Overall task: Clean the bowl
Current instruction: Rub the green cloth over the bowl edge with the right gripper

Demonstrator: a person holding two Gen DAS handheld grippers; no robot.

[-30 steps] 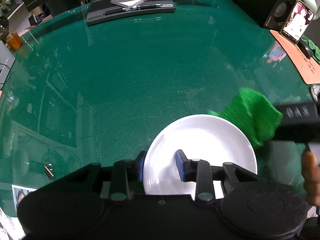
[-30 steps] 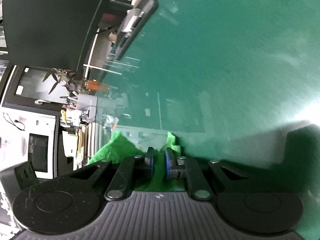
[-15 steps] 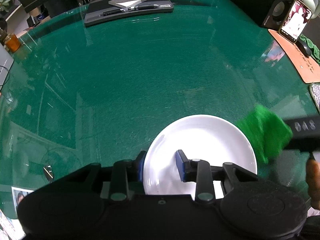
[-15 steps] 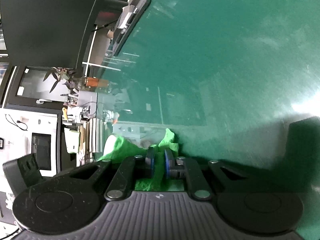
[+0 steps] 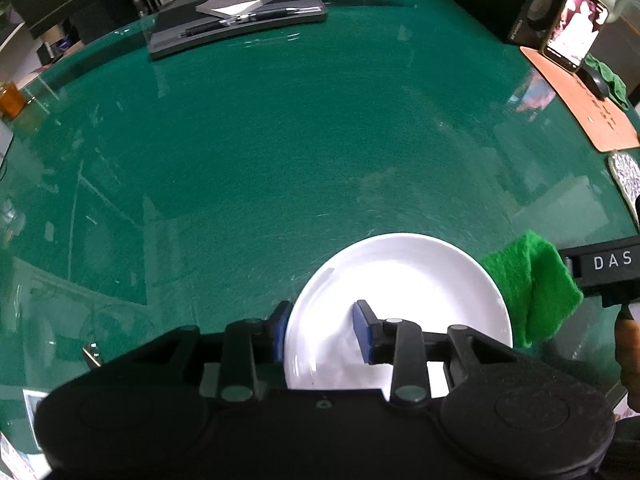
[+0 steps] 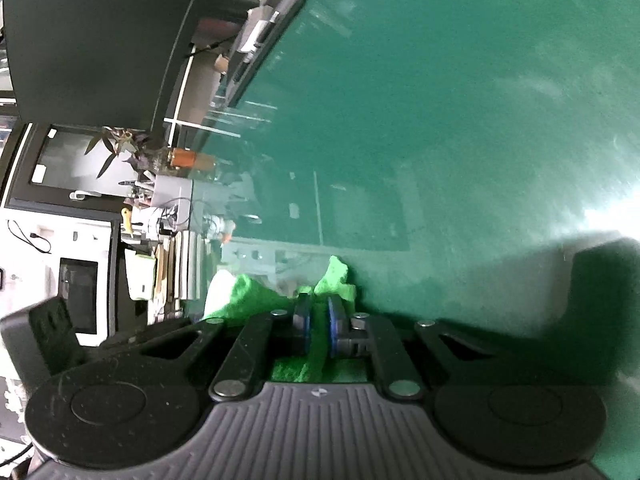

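A white shallow bowl [image 5: 404, 280] rests on the green table close in front of me. My left gripper [image 5: 320, 326] straddles its near-left rim, one blue pad outside and one inside, holding it. A bright green cloth [image 5: 532, 288] hangs at the bowl's right rim, pinched by my right gripper [image 5: 576, 276], which comes in from the right edge. In the right wrist view, the right gripper [image 6: 318, 314] is shut on the green cloth [image 6: 256, 300]. A sliver of the white bowl [image 6: 218, 286] shows behind the cloth.
A dark tray [image 5: 236, 20] with a notepad and pen lies at the far edge. At far right stand a speaker [image 5: 536, 12], a lit phone [image 5: 576, 28] and an orange mat [image 5: 588, 104] with a mouse. A person's hand [image 5: 630, 352] grips the right tool.
The green cloth and right gripper have slid from the bowl's far-right rim toward me and outward to its right side. The left gripper and the bowl have kept their places.
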